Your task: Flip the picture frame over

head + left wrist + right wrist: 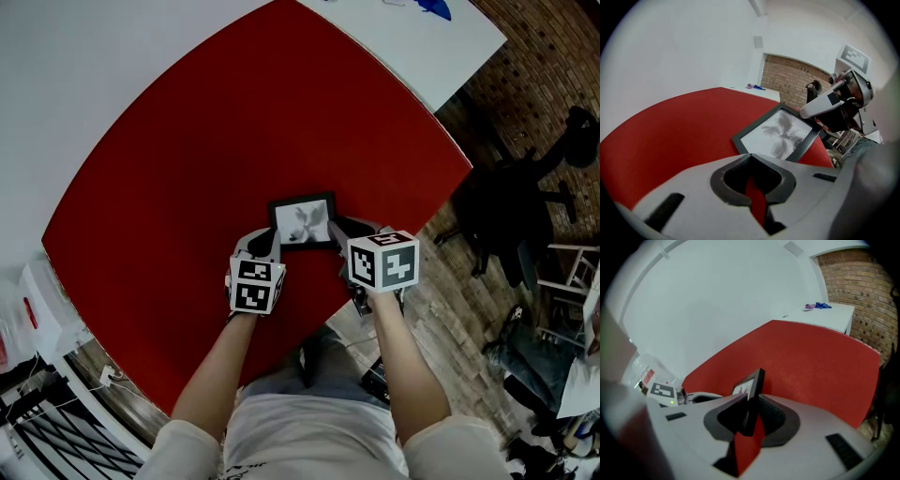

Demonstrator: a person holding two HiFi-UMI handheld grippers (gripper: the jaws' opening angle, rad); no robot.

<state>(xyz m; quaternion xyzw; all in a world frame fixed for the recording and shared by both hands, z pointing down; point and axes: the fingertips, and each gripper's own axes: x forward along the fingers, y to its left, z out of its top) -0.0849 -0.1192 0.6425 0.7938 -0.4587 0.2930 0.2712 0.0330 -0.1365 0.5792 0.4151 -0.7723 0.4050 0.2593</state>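
A small black picture frame (303,221) with a grey flower print lies face up on the red table (216,141), near its front edge. My right gripper (345,230) is shut on the frame's right edge. In the right gripper view that edge of the frame (753,385) stands upright between the jaws of the right gripper (750,401). My left gripper (265,242) sits at the frame's near left corner, shut. In the left gripper view its tips (749,158) meet with only red table showing behind them, and the frame (780,133) lies just beyond.
The red table's front edge (309,323) runs close under both grippers. A white table (403,37) with a blue object (434,9) stands at the far right. A black office chair (520,192) and wooden floor lie to the right.
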